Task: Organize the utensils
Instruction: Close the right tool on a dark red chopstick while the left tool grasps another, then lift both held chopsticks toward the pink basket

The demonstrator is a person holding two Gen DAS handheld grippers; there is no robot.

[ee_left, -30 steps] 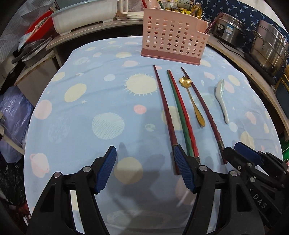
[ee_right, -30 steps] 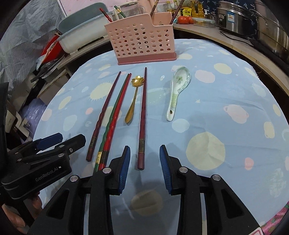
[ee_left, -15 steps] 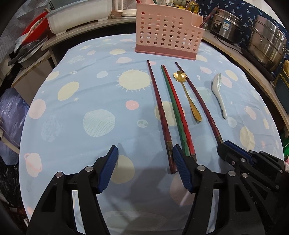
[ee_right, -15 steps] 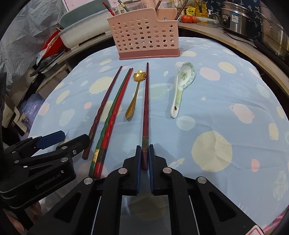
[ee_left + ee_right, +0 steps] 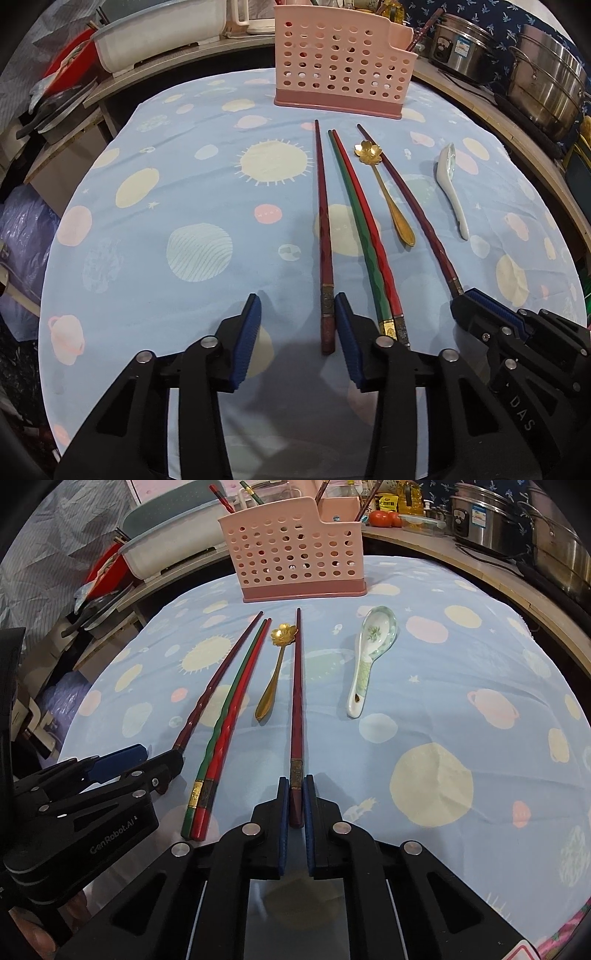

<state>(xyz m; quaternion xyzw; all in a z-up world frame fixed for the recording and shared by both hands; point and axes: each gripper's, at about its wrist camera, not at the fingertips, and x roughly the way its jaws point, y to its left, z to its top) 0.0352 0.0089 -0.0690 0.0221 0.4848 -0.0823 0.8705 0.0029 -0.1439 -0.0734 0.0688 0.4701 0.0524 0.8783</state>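
Four chopsticks and two spoons lie on the blue planet-print cloth [image 5: 184,177] in front of a pink perforated utensil basket [image 5: 340,62]. My right gripper [image 5: 295,805] is shut on the near end of the right dark red chopstick [image 5: 296,686]. My left gripper [image 5: 297,332] is closing. The left dark red chopstick [image 5: 324,236] has its end between the jaws, beside the right pad [image 5: 347,339], and the left pad stands clear of it. Between these two chopsticks lie a green and red pair [image 5: 365,229] and a gold flower spoon [image 5: 388,195]. A white ceramic spoon [image 5: 369,657] lies to the right.
Steel pots [image 5: 546,85] stand on the counter at the right. A white basin [image 5: 159,37] and stacked pans sit at the back left. More chopsticks stand in the basket [image 5: 295,550]. The cloth falls away at the table's rounded edges.
My right gripper has shut on the right dark red chopstick. My left jaws have narrowed, and the left dark red chopstick's end now lies between them.
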